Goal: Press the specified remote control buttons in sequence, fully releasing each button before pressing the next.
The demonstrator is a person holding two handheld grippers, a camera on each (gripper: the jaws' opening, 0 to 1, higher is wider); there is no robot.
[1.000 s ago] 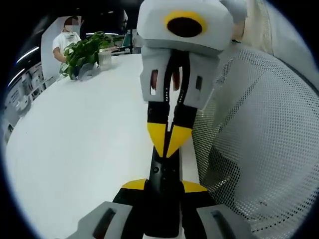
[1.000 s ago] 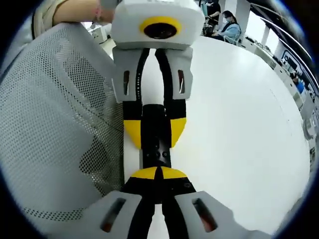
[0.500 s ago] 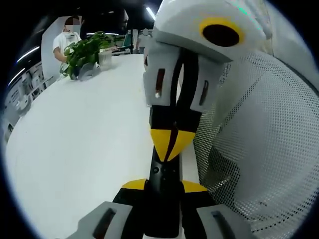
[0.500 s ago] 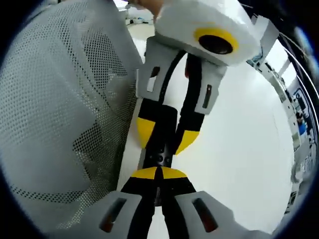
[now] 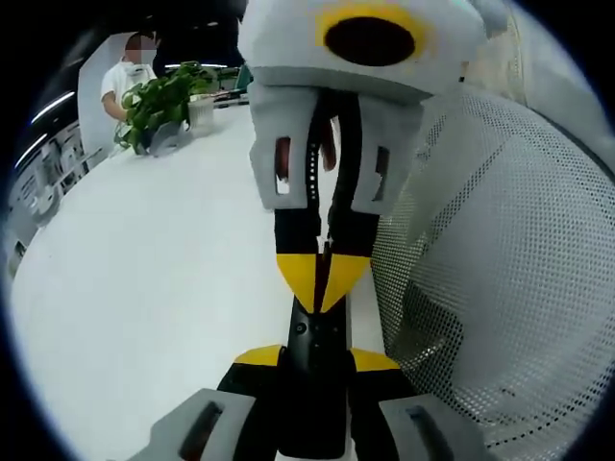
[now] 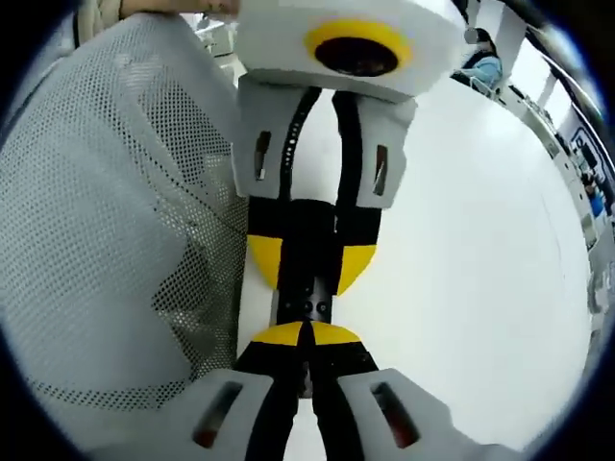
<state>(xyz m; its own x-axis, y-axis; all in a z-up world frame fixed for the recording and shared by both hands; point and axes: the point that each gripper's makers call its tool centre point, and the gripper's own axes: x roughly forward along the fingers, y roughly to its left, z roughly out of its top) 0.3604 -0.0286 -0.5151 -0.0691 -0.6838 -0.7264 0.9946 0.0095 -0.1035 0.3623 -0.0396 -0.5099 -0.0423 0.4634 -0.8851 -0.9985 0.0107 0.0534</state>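
Since half a second ago, the right gripper (image 5: 322, 283) has swung back upright over the remote's face, its yellow tips pinched together into one point.

A white tabletop (image 5: 144, 288) lies beneath, with a pale perforated mesh basket (image 5: 500, 288) just beside the grippers.

The left gripper (image 6: 307, 269) clamps the slim black remote control (image 5: 315, 336) across its sides, jaws shut on it. The remote's long axis runs straight between the two facing grippers, so the right one's closed tip stands nearest the buttons (image 6: 309, 307), probably ready to press down.
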